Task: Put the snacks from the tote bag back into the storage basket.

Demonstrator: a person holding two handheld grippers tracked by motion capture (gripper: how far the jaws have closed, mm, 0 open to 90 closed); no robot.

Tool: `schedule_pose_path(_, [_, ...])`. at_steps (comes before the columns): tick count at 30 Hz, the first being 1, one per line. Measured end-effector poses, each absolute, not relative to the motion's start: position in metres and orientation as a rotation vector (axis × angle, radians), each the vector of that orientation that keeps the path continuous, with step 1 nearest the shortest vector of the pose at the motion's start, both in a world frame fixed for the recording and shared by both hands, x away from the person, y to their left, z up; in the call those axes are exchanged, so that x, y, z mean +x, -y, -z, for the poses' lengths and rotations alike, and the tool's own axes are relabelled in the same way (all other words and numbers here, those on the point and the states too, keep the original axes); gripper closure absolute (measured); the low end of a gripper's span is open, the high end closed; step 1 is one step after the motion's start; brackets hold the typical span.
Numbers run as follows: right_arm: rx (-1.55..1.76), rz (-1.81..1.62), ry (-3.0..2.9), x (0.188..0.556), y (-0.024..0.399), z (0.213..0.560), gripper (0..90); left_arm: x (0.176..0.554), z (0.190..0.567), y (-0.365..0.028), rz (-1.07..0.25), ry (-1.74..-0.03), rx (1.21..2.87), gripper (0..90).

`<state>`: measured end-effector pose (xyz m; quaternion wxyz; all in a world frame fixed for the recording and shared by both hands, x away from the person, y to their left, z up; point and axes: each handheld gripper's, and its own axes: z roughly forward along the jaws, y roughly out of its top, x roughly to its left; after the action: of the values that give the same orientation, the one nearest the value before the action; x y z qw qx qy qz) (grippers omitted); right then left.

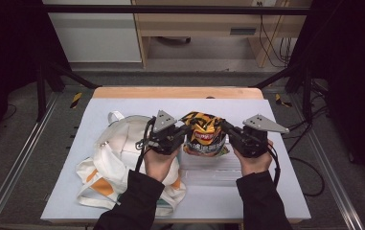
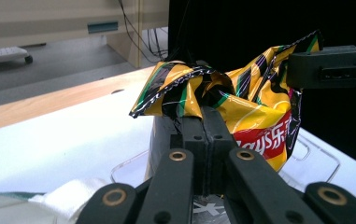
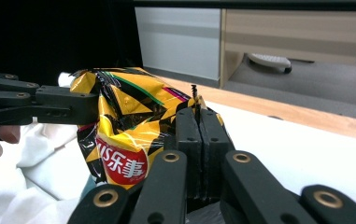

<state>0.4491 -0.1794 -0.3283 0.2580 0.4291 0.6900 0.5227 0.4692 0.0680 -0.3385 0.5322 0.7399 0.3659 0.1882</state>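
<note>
Both grippers clamp the chip bag [image 1: 204,134] by its top edge.

You hold the left gripper [image 1: 184,129] pinched on the bag's left corner, the right gripper [image 1: 224,126] pinched on its right corner, jaws pressed tight on foil. Bag hangs between them above a clear tray [image 1: 213,168] on the white mat [image 1: 266,191]. Tote [image 1: 118,158] lies just beside, at your left forearm.

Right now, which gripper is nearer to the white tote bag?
Left. The left gripper is beside the white tote bag, clamping the chip bag; the right gripper grips its far side.
</note>
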Motion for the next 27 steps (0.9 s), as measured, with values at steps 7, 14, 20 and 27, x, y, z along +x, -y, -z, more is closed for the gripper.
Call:
schedule_pose_path(7, [1.187,-1.387,-1.898,0.456,0.177,0.338,89.1,0.472,0.348,-0.068,-0.445,-0.9,1.788,89.7])
schedule_pose_path(14, [1.204,-1.363,-1.916,0.461,0.174,0.345,89.0,0.476,0.353,-0.068,-0.43,-0.927,1.806,89.4])
schedule_pose_path(20, [1.218,-1.345,-1.917,0.465,0.173,0.349,88.5,0.479,0.356,-0.067,-0.419,-0.933,1.815,89.0])
schedule_pose_path(27, [1.222,-1.331,-1.9,0.47,0.172,0.352,86.7,0.484,0.358,-0.064,-0.441,-0.944,1.813,88.5])
